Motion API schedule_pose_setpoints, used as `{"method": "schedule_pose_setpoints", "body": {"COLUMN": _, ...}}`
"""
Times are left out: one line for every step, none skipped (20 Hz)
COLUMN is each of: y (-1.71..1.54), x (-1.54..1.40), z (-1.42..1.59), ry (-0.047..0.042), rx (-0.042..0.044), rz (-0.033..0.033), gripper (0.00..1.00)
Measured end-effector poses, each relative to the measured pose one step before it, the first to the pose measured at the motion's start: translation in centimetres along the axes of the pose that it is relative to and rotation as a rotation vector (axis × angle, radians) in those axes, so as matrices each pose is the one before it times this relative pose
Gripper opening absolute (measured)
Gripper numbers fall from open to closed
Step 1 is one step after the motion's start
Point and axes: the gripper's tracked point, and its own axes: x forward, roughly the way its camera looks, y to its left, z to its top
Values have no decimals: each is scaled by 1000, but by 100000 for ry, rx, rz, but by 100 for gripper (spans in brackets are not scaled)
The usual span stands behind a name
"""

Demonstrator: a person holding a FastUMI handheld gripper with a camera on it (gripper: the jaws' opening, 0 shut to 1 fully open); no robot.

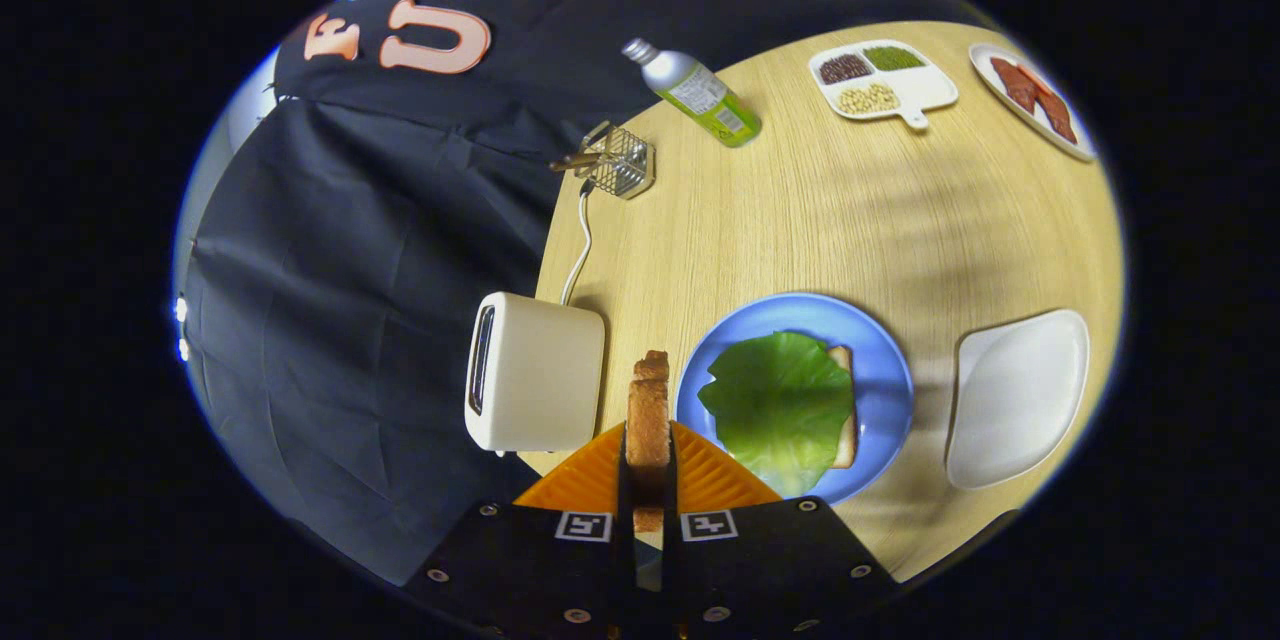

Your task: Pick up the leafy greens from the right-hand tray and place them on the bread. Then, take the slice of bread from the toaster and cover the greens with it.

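Between toaster (535, 375) and blue plate (890, 390), the tool (648, 465) clamps the bread slice (648, 410) edge-on.

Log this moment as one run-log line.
hand-held gripper: shut on bread slice | toaster: empty | greens: on bread, blue plate | next: cover greens

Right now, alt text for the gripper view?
The hand-held gripper is shut on a slice of bread held on edge between a toaster and a blue plate where lettuce covers another slice.
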Motion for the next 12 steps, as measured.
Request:
{"method": "schedule_pose_setpoints", "body": {"y": -385, "x": 353, "z": 9, "ry": -1, "rx": -71, "rz": 101, "gripper": 11}}
{"method": "schedule_pose_setpoints", "body": {"y": -334, "x": 296, "z": -150, "ry": 185, "rx": -608, "rz": -55, "gripper": 11}}
{"method": "schedule_pose_setpoints", "body": {"y": -361, "x": 283, "z": -69, "ry": 214, "rx": -839, "rz": -113, "gripper": 11}}
{"method": "schedule_pose_setpoints", "body": {"y": -401, "x": 73, "z": -96, "ry": 230, "rx": -549, "rz": 109, "gripper": 11}}
{"method": "schedule_pose_setpoints", "body": {"y": -349, "x": 141, "z": 19, "ry": -168, "rx": -244, "rz": 41, "gripper": 11}}
{"method": "schedule_pose_setpoints", "body": {"y": -285, "x": 281, "z": -154, "ry": -230, "rx": -362, "rz": -272, "gripper": 11}}
{"method": "schedule_pose_setpoints", "body": {"y": -496, "x": 208, "z": -90, "ry": 121, "rx": -482, "rz": -601, "gripper": 11}}
{"method": "schedule_pose_setpoints", "body": {"y": -870, "x": 247, "z": 146, "ry": 323, "rx": -8, "rz": -1096, "gripper": 11}}
{"method": "schedule_pose_setpoints", "body": {"y": -609, "x": 330, "z": -215, "ry": 692, "rx": 198, "rz": -609, "gripper": 11}}
{"method": "schedule_pose_setpoints", "body": {"y": -551, "x": 295, "z": -123, "ry": 225, "rx": 585, "rz": -486, "gripper": 11}}
{"method": "schedule_pose_setpoints", "body": {"y": -741, "x": 288, "z": -198, "ry": 678, "rx": 1048, "rz": -889, "gripper": 11}}
{"method": "schedule_pose_setpoints", "body": {"y": -514, "x": 218, "z": -231, "ry": 554, "rx": 1269, "rz": -849, "gripper": 11}}
